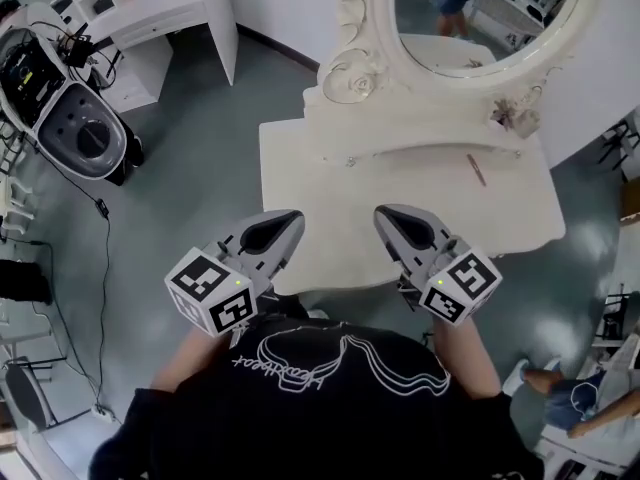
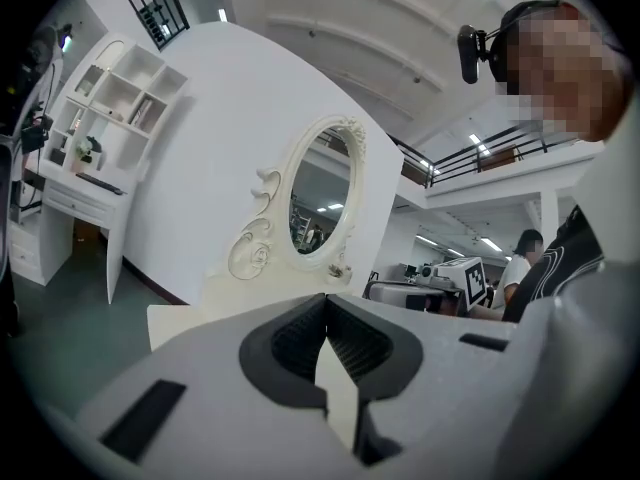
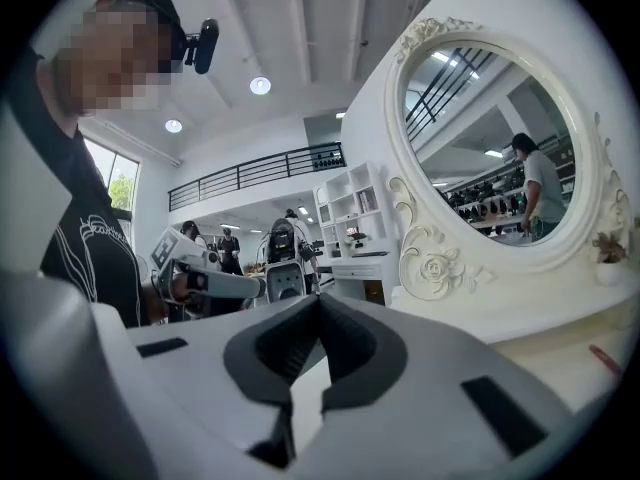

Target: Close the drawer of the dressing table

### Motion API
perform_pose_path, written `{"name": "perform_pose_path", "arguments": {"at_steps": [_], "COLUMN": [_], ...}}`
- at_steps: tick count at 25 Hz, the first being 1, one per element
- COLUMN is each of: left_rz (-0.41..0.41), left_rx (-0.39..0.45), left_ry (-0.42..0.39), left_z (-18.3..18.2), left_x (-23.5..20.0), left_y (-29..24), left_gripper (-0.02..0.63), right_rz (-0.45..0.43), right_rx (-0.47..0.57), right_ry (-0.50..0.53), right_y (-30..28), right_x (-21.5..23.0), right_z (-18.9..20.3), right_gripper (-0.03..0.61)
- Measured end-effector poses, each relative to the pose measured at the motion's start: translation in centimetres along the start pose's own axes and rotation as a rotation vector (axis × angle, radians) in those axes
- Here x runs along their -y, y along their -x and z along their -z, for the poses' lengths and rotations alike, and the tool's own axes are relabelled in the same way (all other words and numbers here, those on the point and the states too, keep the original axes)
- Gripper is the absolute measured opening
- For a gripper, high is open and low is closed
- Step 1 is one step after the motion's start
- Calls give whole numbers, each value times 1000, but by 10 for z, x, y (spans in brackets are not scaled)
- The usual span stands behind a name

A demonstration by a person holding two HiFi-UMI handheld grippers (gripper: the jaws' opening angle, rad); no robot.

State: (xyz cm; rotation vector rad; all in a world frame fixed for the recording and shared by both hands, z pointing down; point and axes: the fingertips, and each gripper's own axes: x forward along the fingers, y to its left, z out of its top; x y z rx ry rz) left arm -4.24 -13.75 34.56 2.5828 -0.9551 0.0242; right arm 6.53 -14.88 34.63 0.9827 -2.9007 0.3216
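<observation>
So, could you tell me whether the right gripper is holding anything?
No, the right gripper has its jaws shut together, with nothing between them.

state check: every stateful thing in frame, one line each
Left grey two-jaw gripper: shut, empty, over the table's front edge.
Right grey two-jaw gripper: shut, empty, over the same edge.
White dressing table: no drawer juts past its front edge; drawer front hidden.
Oval white-framed mirror: upright.
Thin pinkish pen-like stick: lying flat on the tabletop.

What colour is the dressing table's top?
Cream white. The dressing table shows best in the head view.
</observation>
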Motion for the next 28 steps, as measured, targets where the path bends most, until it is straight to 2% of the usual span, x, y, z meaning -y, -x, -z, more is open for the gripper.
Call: {"name": "perform_pose_path", "arguments": {"at_steps": [2, 7, 14, 28], "left_rz": [10, 24, 21, 0], "left_rx": [3, 0, 7, -7], "left_ry": [-7, -21, -28, -40], "left_z": [-1, 0, 2, 9], "left_x": [6, 16, 20, 23], "left_y": [1, 1, -1, -8], "left_gripper": [3, 3, 3, 3], "right_rz": [-13, -8, -6, -12], "right_rx": [14, 8, 12, -11], "right_ry": [-21, 16, -12, -2], "right_y": [4, 10, 16, 19], "right_x": [-3, -8, -7, -4], "right_z": [-2, 0, 3, 11], "right_gripper": [3, 3, 3, 3]}}
